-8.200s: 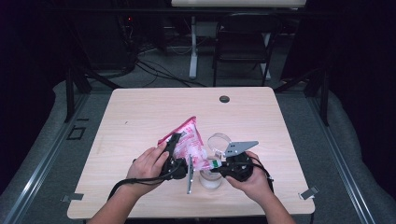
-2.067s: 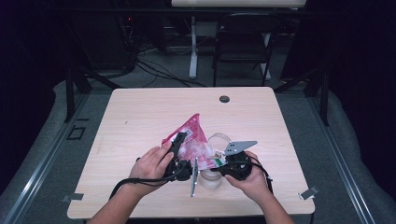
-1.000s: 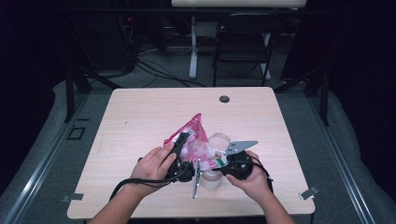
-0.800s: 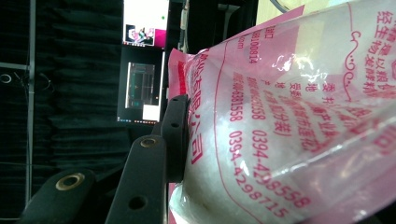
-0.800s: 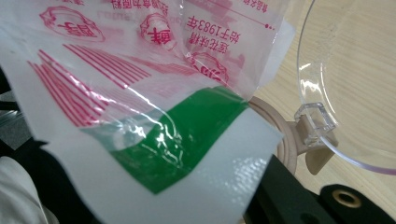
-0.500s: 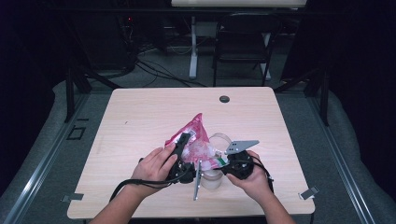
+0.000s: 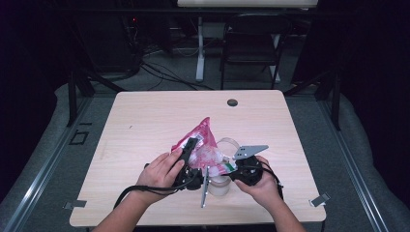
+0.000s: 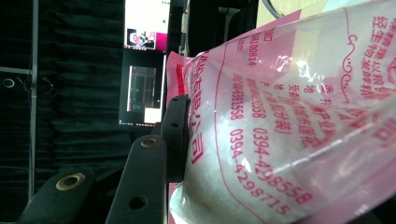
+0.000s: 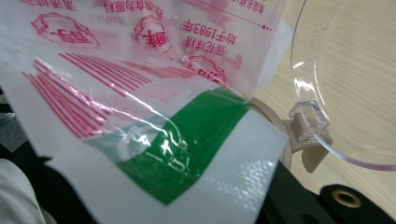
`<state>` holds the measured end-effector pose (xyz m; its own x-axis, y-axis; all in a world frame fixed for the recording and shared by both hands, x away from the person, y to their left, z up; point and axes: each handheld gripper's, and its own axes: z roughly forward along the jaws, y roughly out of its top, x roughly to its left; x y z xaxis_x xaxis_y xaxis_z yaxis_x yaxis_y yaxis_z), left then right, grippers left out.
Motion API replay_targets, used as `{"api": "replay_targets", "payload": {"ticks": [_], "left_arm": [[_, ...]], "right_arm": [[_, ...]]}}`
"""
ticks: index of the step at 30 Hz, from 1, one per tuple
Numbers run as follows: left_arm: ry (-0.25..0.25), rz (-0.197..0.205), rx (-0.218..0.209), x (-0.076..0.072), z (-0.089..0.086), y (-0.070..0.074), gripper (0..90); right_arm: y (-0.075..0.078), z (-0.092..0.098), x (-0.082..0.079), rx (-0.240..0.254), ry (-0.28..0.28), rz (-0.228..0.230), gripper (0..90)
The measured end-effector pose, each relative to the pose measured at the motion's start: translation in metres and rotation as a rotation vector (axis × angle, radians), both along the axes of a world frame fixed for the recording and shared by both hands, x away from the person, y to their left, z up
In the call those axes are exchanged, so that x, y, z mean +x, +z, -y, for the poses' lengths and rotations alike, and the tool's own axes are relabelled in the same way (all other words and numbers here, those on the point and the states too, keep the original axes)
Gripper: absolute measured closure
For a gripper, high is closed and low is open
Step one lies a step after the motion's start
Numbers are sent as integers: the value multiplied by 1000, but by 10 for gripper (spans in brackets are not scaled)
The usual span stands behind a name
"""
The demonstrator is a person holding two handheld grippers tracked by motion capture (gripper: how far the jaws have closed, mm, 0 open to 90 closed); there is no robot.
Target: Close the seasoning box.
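Pink and clear, the plastic bag (image 7: 202,145) is hanging over a round jar (image 7: 218,184) near the front of the desk (image 7: 145,121). The left tool (image 7: 189,153) is squeezing the bag's side. The right tool (image 7: 231,169) is pinching its green-and-white corner tight. The jar's clear lid (image 9: 355,84) is standing open.

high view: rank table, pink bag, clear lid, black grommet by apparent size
1. table
2. pink bag
3. clear lid, partly hidden behind the bag, so unsure
4. black grommet
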<state>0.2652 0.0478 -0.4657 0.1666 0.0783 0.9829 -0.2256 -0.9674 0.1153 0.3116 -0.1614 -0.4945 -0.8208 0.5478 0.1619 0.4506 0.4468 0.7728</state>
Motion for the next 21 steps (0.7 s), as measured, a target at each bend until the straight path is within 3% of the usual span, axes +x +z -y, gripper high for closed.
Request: {"api": "replay_targets", "payload": {"ticks": [21], "left_arm": [[2,-21,29,0,1,1,672]], "right_arm": [[0,2,0,5,-7,4,900]]}}
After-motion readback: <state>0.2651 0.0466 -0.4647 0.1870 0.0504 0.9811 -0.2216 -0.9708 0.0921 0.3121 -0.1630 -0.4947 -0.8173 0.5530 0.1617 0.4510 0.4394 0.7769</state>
